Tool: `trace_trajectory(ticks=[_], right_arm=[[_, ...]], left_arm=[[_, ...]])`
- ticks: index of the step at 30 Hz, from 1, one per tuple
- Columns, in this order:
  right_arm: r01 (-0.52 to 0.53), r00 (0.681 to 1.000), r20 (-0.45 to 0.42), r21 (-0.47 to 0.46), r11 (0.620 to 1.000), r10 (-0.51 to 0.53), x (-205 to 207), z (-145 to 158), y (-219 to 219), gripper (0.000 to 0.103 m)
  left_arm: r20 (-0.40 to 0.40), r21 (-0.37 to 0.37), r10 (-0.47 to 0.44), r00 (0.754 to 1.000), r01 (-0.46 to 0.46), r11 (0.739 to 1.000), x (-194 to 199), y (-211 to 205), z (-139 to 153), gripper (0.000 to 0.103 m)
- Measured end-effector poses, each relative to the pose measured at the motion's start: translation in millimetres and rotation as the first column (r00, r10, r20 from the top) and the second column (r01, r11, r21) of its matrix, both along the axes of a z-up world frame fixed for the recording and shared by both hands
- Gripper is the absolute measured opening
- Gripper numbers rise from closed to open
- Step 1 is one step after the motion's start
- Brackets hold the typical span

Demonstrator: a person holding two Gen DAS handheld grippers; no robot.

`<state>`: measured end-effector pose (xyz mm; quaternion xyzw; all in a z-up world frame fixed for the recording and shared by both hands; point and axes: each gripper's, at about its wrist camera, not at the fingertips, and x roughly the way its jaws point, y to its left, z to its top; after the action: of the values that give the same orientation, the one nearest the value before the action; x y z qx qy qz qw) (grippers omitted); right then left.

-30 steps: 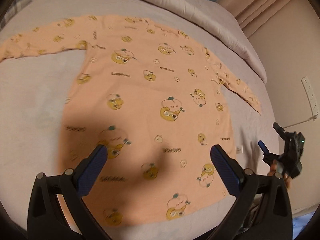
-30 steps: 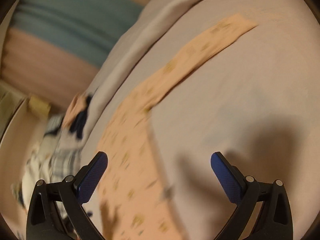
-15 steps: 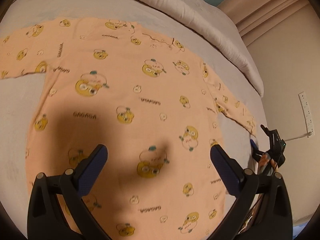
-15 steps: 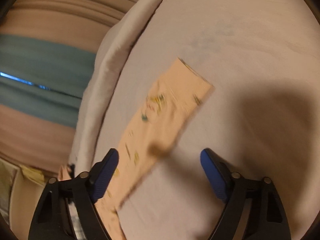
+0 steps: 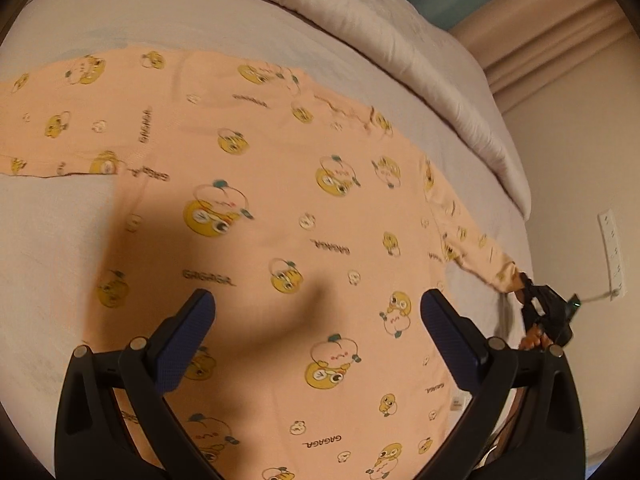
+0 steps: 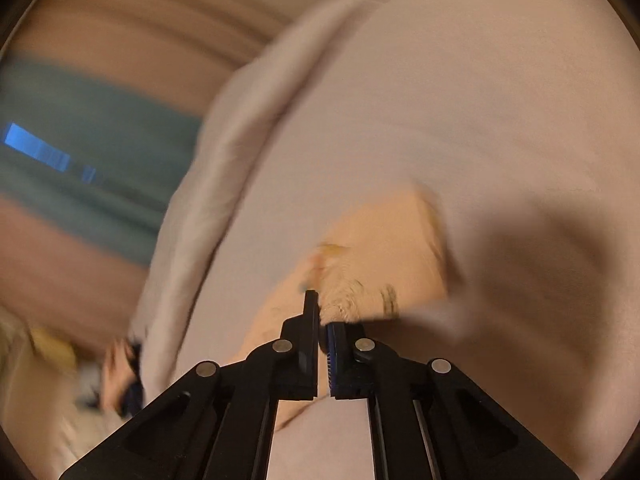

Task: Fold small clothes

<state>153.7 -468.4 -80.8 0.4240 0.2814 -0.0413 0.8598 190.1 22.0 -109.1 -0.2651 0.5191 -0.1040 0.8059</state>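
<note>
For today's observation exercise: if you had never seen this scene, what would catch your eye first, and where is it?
First, the peach long-sleeved top printed with yellow cartoon faces, spread flat across the pale bed sheet. Next, the right gripper, shut on the cuff of one sleeve at the bed's edge. The left gripper hangs open above the top's body.

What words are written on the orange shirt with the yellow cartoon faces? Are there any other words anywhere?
"GAGAGA": printed many times over the orange long-sleeved shirt with yellow cartoon faces, clearest beside the big face.
Small white tag at the shirt's edge: print too small to read.
Right wrist view: too blurred, no words readable.
</note>
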Motion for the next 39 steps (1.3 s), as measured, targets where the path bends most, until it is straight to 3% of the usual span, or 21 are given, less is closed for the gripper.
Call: trace_trajectory(ticks=[2,5,8,11,17,21,23,26,29,30,31,32,33,35,36,38,39], right_arm=[[-0.097,0.994,0.032,-0.112,0.989,0.101,9.7,30.7,31.4,0.005],[-0.247,0.962,0.039,-0.289,0.925,0.270,19.0,74.4,97.4,0.005],[-0.373,0.906,0.015,-0.445,0.814,0.424,36.3,102.9,172.8,0.005],[-0.482,0.826,-0.031,-0.559,0.675,0.563,48.5,113.8,256.9,0.005],[-0.585,0.688,-0.119,-0.674,0.451,0.715,61.4,95.0,391.5,0.005],[-0.632,0.620,-0.185,-0.694,0.345,0.762,63.9,64.6,444.7,0.005],[-0.643,0.607,-0.230,-0.705,0.300,0.761,56.9,45.1,471.9,0.005],[-0.672,0.596,-0.292,-0.692,0.265,0.749,56.9,20.8,483.4,0.005],[-0.713,0.555,-0.310,-0.655,0.249,0.772,58.9,6.4,502.4,0.013],[-0.739,0.530,-0.305,-0.624,0.254,0.792,59.3,8.6,500.7,0.020],[-0.760,0.510,-0.300,-0.596,0.259,0.806,58.7,11.8,498.4,0.038],[-0.775,0.494,-0.284,-0.573,0.267,0.822,57.9,15.5,494.1,0.049],[-0.773,0.492,-0.251,-0.566,0.286,0.834,55.9,22.7,484.1,0.062],[-0.770,0.491,-0.207,-0.557,0.310,0.847,52.9,33.3,464.9,0.063],[-0.775,0.493,-0.172,-0.532,0.341,0.853,52.2,40.6,446.5,0.063],[-0.777,0.524,-0.107,-0.466,0.423,0.845,54.8,45.9,411.8,0.063],[-0.767,0.563,-0.087,-0.426,0.480,0.822,58.4,46.1,388.7,0.063]], left_arm=[[-0.006,-0.011,0.021,1.000,-0.021,1.000,0.5,8.2,1.6,0.102],[-0.012,-0.058,0.054,0.998,-0.054,0.997,-3.4,28.9,4.5,0.102],[0.010,-0.081,0.088,0.996,-0.087,0.993,-12.5,51.4,13.5,0.102],[0.024,-0.073,0.134,0.991,-0.132,0.989,-23.2,77.7,20.0,0.102],[0.026,-0.055,0.223,0.974,-0.221,0.974,-45.4,126.1,19.5,0.102],[0.015,-0.046,0.256,0.966,-0.256,0.966,-55.1,147.8,14.4,0.102],[0.004,-0.045,0.265,0.964,-0.265,0.963,-57.5,153.9,10.8,0.102],[-0.001,-0.045,0.267,0.964,-0.267,0.963,-58.4,162.3,7.7,0.102],[-0.003,-0.040,0.261,0.965,-0.261,0.964,-56.7,159.2,8.7,0.102],[-0.001,-0.043,0.256,0.967,-0.256,0.966,-57.1,157.7,9.5,0.102],[0.005,-0.045,0.249,0.968,-0.249,0.967,-55.5,154.5,11.0,0.102],[0.010,-0.044,0.242,0.970,-0.242,0.969,-52.6,152.0,12.3,0.102],[0.014,-0.047,0.236,0.972,-0.236,0.971,-50.2,149.4,13.6,0.102],[0.034,-0.062,0.220,0.975,-0.218,0.974,-42.5,142.1,18.0,0.102],[0.049,-0.070,0.213,0.976,-0.210,0.975,-38.1,137.8,20.6,0.102],[0.072,-0.090,0.198,0.977,-0.192,0.977,-27.9,128.8,25.0,0.102],[0.087,-0.107,0.184,0.979,-0.175,0.979,-20.8,121.9,27.1,0.102]])
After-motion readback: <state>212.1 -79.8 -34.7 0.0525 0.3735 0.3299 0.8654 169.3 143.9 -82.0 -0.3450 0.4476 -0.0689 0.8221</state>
